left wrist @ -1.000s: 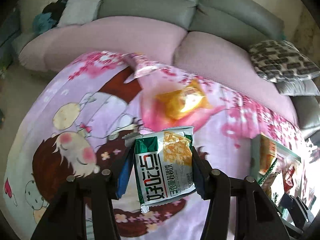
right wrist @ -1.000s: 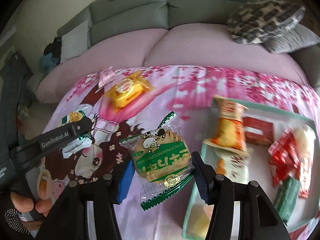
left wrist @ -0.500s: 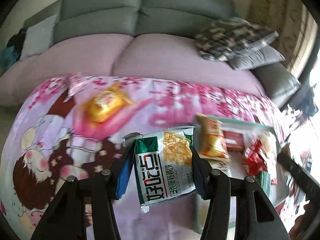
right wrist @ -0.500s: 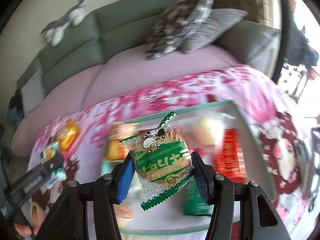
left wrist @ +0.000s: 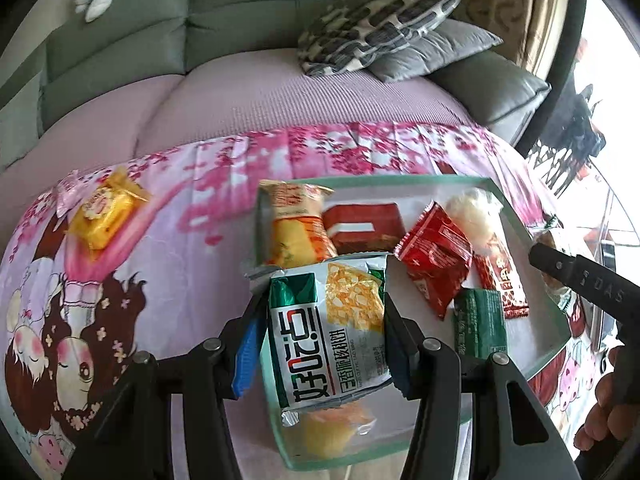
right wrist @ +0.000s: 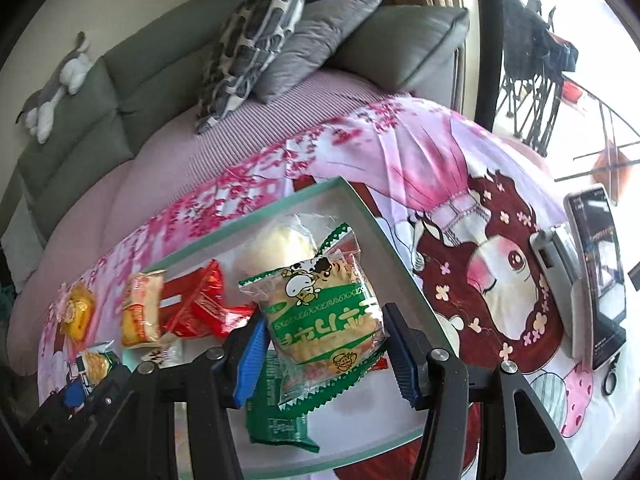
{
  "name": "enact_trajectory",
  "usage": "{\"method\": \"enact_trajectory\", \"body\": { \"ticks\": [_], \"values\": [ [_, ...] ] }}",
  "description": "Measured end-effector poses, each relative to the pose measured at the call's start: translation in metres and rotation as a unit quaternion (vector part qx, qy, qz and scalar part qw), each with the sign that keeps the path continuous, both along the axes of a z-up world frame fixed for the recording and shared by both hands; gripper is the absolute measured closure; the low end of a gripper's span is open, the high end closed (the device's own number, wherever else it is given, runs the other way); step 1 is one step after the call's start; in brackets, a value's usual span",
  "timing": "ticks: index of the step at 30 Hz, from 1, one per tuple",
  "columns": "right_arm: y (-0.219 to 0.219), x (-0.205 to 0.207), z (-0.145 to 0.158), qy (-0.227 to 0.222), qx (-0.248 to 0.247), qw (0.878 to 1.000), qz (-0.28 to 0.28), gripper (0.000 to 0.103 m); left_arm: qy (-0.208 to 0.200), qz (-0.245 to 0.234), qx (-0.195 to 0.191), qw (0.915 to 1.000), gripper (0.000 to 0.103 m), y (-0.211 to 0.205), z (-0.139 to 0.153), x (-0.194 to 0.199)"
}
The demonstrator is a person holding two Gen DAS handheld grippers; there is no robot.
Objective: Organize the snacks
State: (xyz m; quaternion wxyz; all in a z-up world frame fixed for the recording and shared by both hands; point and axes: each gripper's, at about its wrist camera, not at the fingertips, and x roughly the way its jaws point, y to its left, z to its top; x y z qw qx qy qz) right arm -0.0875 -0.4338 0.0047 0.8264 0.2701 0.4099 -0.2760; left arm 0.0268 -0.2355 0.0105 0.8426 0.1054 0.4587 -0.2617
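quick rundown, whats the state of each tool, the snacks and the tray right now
left tool: shut on the white and green packet, above the tray
right tool: shut on the green cow packet, above the tray
tray: on the cloth, partly filled with snacks
yellow packet: outside the tray, lying on the cloth
phone: propped on a stand, screen lit

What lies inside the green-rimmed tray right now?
In the tray: an orange packet, red box, red pouch, pale bun, green packet. The held white-green snack bag covers a yellow snack partly.
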Motion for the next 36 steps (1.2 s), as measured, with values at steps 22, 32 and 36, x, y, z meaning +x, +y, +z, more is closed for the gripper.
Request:
{"method": "enact_trajectory", "body": {
  "ticks": [22, 32, 36],
  "values": [
    [0.004, 0.018, -0.027, 0.025, 0.021, 0.999, 0.026, 0.043, 0.012, -0.027, 0.020, 0.9994, 0.047, -0.033, -0.025, -0.001],
    [0.007, 0.021, -0.030, 0.039, 0.017, 0.998, 0.035, 0.039, 0.019, -0.030, 0.016, 0.9992, 0.036, -0.034, -0.022, -0.004],
    [0.008, 0.023, -0.031, 0.043, 0.016, 0.998, 0.037, 0.034, 0.016, -0.032, 0.010, 0.9993, 0.035, -0.032, -0.017, -0.005]
  ]
}}
